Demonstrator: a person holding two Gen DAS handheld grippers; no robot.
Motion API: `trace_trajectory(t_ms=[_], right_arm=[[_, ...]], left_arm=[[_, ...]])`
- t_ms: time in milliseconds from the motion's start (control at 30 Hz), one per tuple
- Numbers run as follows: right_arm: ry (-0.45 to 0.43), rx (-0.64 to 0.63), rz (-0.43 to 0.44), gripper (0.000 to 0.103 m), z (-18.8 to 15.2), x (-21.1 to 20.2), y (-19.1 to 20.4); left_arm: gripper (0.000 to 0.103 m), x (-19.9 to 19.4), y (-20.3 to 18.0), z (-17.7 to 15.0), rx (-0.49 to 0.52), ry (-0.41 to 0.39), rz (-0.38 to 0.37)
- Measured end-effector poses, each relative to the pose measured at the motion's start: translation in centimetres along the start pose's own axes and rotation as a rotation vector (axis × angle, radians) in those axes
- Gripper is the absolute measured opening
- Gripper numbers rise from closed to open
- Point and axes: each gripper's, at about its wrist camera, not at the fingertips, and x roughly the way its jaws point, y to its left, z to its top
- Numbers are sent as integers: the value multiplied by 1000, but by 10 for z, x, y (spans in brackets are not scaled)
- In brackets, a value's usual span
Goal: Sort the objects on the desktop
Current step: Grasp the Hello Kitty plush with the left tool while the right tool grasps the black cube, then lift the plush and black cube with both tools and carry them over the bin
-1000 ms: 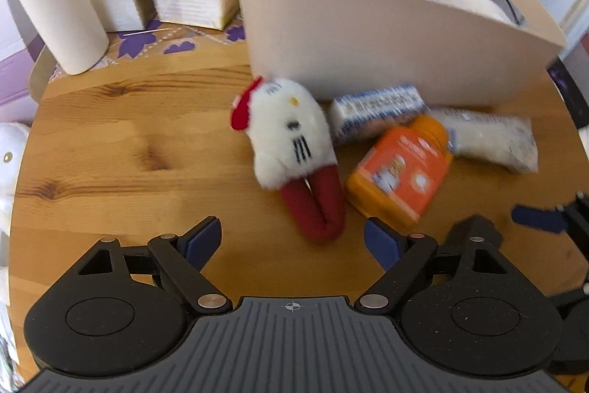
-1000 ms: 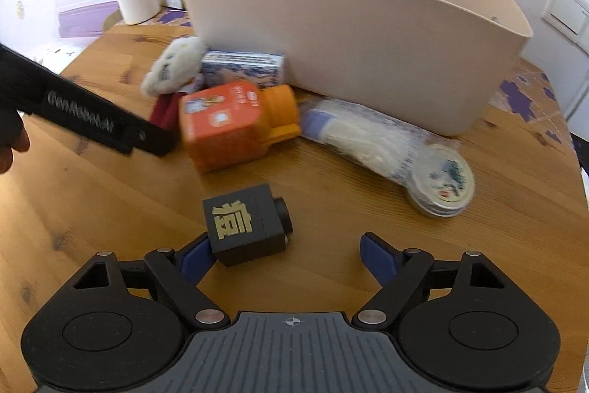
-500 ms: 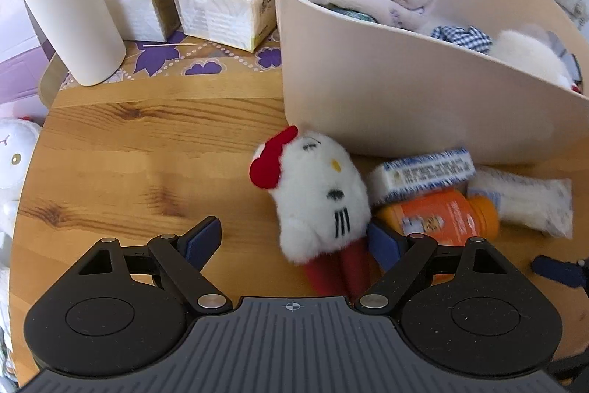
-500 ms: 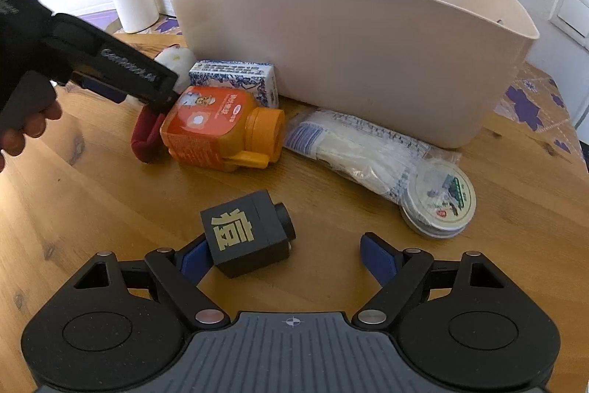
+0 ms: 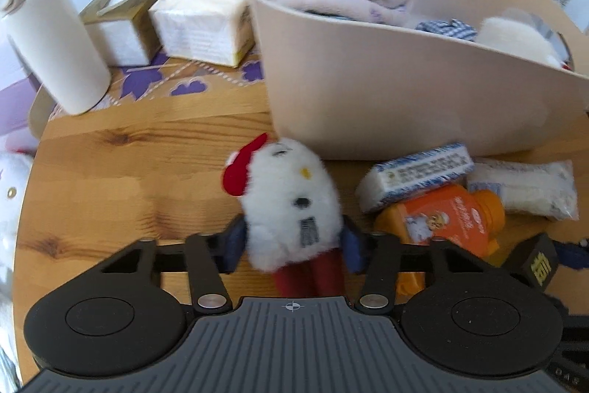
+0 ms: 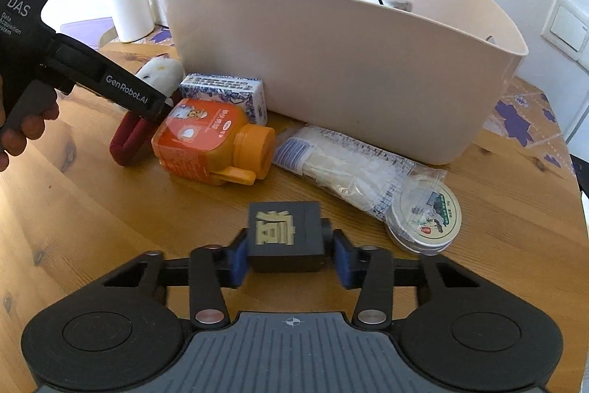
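Plush (image 5: 291,205) squeezed by left gripper (image 5: 292,247), cube (image 6: 285,236) clamped by right gripper (image 6: 287,255); jaws just closed, lower centre. Soft plush may slip.

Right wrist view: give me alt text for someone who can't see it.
The right gripper has just been closing on a small black cube with a gold character, its blue pads against the cube's sides, on a wooden table. Behind lie an orange bottle, a plastic packet, a round tin and a beige bin.
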Motion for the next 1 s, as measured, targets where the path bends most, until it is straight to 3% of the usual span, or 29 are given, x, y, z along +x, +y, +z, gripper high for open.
trace_trajectory(t_ms=[500, 567, 1000], right_arm=[[22, 19, 9, 41, -15, -11, -8], [17, 33, 6, 41, -9, -13, 5], [-35, 65, -27, 41, -26, -60, 3]], left_arm=[[40, -19, -7, -28, 91, 51, -21], [40, -23, -9, -36, 112, 54, -23], [39, -61, -18, -62, 181, 28, -42]])
